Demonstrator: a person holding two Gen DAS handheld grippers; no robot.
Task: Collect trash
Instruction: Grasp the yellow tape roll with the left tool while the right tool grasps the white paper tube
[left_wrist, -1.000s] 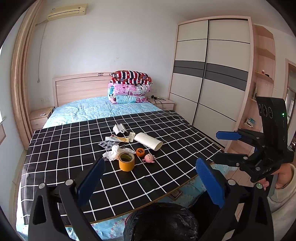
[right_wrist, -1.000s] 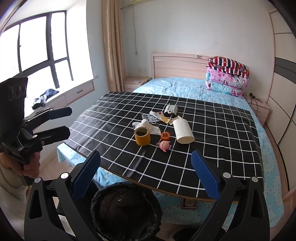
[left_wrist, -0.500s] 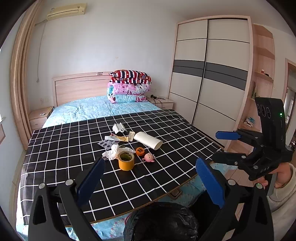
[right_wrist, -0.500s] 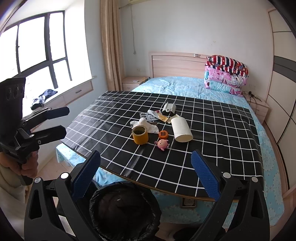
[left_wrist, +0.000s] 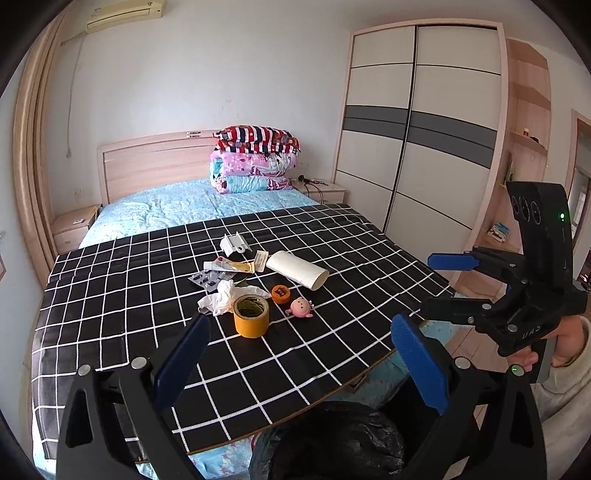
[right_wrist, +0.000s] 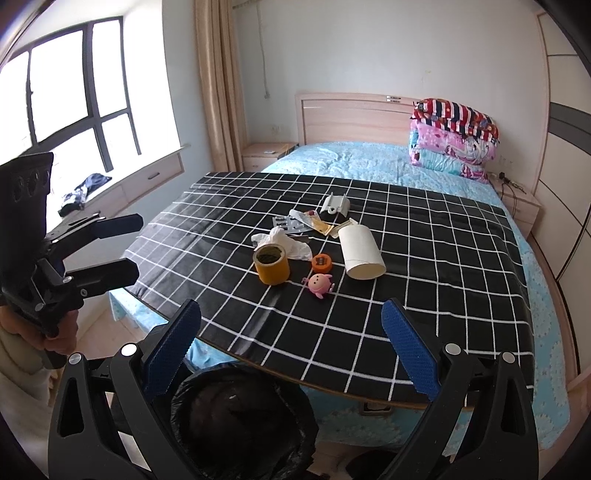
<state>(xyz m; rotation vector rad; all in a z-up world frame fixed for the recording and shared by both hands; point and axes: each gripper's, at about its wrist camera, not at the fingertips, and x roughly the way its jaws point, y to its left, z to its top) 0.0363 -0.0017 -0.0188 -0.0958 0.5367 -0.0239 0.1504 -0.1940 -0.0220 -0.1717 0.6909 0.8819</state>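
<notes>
Both jaws stand wide open and empty: left gripper (left_wrist: 301, 354), right gripper (right_wrist: 301, 343). Crumpled tissue (right_wrist: 286, 242) lies touching the yellow tape roll (right_wrist: 271, 264), behind it. I judge it light and soft; pinch its raised fold.

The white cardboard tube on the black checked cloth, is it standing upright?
No, the white cardboard tube lies on its side on the black checked cloth, its open end facing the camera.

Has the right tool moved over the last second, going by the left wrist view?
Yes, slightly. Against the wardrobe behind it, the right tool has drifted down and a little toward the bed, jaws open.
</notes>
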